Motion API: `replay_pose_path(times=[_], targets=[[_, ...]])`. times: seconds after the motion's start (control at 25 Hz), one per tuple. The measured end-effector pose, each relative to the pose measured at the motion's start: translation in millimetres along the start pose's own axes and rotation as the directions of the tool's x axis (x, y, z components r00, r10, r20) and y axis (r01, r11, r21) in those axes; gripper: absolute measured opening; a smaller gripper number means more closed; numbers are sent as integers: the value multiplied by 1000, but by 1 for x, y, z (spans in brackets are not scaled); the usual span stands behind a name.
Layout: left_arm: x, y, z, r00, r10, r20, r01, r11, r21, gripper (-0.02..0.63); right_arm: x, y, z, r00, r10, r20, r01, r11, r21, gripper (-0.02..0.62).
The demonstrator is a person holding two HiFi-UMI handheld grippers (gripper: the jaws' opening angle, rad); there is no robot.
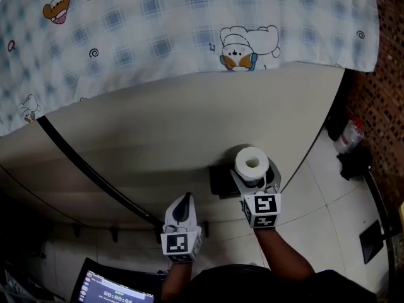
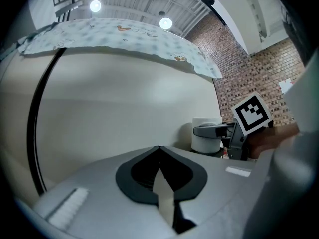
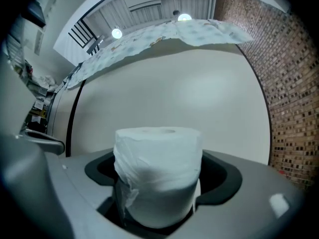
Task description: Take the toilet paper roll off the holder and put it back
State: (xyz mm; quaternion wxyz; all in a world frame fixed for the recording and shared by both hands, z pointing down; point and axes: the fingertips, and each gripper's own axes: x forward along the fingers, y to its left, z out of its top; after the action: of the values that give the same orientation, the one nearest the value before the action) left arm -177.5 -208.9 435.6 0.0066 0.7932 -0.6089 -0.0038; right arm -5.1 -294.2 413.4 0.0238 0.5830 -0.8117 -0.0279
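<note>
Two grippers are seen from the head view, held low in front of a pale curved surface (image 1: 189, 118). The right gripper (image 1: 254, 177) is set around the toilet paper roll (image 3: 158, 173). In its own view the roll is shown upright between the two jaws, with the core hole facing up. The jaws are closed against the roll's lower sides, where the outer sheet is wrinkled and slightly pinched in. The roll is located just beside a black holder (image 1: 221, 180) that is fixed against the pale surface. Whether the roll is seated on the holder or lifted clear of it cannot be told. The right gripper's marker cube (image 1: 266, 208) is seen just behind the roll, with the person's forearm (image 1: 281, 251) below it.

The left gripper (image 2: 159, 151) is held apart to the left of the roll and nothing is gripped by it. Its jaws are brought fully together, their tips meeting in a point. From its view the roll and the other gripper are seen off to the right, with one grey jaw laid across the roll's side.

A checked cloth (image 1: 189, 17) printed with cartoon animals is draped over the top of the pale surface. A thin black line (image 1: 88, 169) is drawn across that surface on the left. Pale floor tiles (image 1: 322, 194) are seen at the right, and a brick wall (image 2: 249, 73) is seen beyond. A lit screen (image 1: 107, 289) is visible at the lower left.
</note>
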Motion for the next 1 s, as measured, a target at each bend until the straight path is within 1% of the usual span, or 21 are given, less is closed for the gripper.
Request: replay_pose_path(times=[0.08, 0.36, 0.56, 0.68, 0.8, 0.88, 0.92, 0.96, 1.0], targets=[[-2, -2, 3, 1000, 7, -2, -7, 1000, -3, 17, -3, -1, 8, 1000, 5, 13, -5, 1000, 4, 451], [-7, -19, 2, 1000, -17, 17, 17, 1000, 8, 17, -28, -8, 34, 998, 19, 55, -21, 999, 30, 451], [-11, -28, -3, 1000, 3, 7, -3, 1000, 9, 17, -45, -16, 40, 997, 20, 69, -23, 999, 44, 451], [-10, -36, -19, 1000, 12, -21, -12, 999, 37, 17, -55, -25, 39, 997, 32, 72, -37, 997, 66, 451], [0, -34, -38, 998, 38, -56, -34, 997, 64, 17, -63, -32, 37, 996, 39, 79, -47, 994, 102, 451], [8, -32, -58, 995, 49, -84, -42, 995, 87, 17, -67, -36, 39, 995, 40, 87, -50, 992, 115, 451], [12, -35, -69, 994, 42, -103, -33, 996, 88, 17, -69, -38, 39, 995, 38, 89, -49, 992, 117, 451], [14, -40, -79, 992, 25, -127, -15, 997, 81, 23, -70, -41, 40, 995, 36, 90, -46, 992, 118, 451], [17, -46, -89, 988, 4, -154, 6, 998, 70, 152, -72, -44, 40, 995, 33, 91, -43, 992, 117, 451]])
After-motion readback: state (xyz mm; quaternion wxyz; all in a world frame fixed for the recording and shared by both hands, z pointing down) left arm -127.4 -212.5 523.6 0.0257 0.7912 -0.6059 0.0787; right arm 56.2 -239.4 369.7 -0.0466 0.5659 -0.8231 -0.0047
